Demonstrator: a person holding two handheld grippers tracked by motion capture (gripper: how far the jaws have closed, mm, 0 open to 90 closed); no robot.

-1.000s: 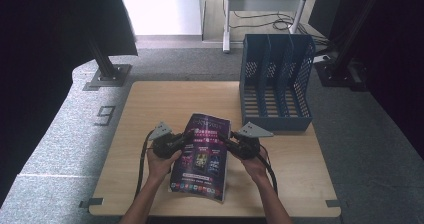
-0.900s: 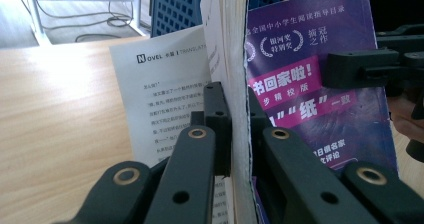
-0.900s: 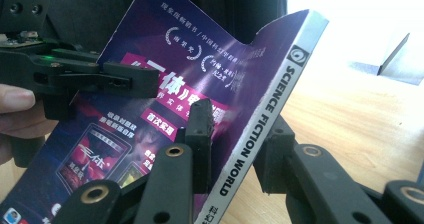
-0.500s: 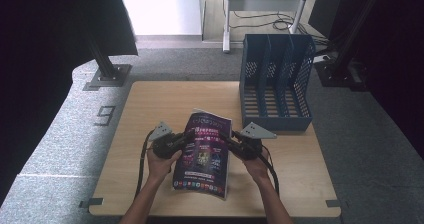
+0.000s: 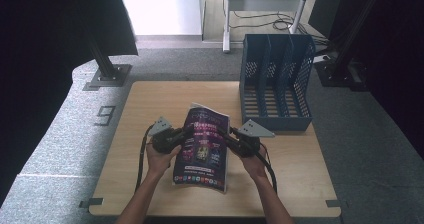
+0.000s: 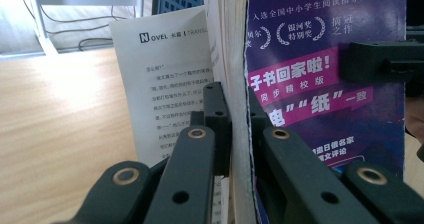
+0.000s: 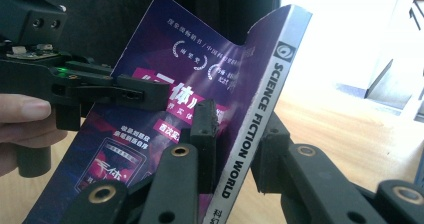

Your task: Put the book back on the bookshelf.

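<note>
While we hold it from both sides, the purple-covered paperback magazine [image 5: 202, 146] sits raised over the near middle of the pale wooden surface [image 5: 150, 104], its near edge low and its far end lifted toward us. Our left gripper [image 5: 185, 133] is clamped on the magazine's left, page-edge side: in the left gripper view the two black jaws press against a thin stack of pages and the front cover [image 6: 320, 74], and a loose white printed page [image 6: 165, 79] fans out to the left of them. Our right gripper [image 5: 225, 134] takes the right side, at the spine. In the right gripper view the white spine [image 7: 260, 114] with black lettering stands between the jaws; the left jaw lies against the cover, the right jaw is just beside the back, and we cannot tell whether that one touches. These jaws have just been closing on the spine. In the same view the left gripper [image 7: 150, 95] reaches in across the cover from the left, with fingers [image 7: 20, 109] of the left hand behind it.

Both hands [image 5: 159, 159] come in from the near edge of the surface, cables trailing back along the forearms. At the far right corner of the surface stands a blue perforated plastic file rack [image 5: 275, 79] with upright dividers, well apart from the magazine. Grey carpet [image 5: 65, 134] surrounds the surface.
</note>
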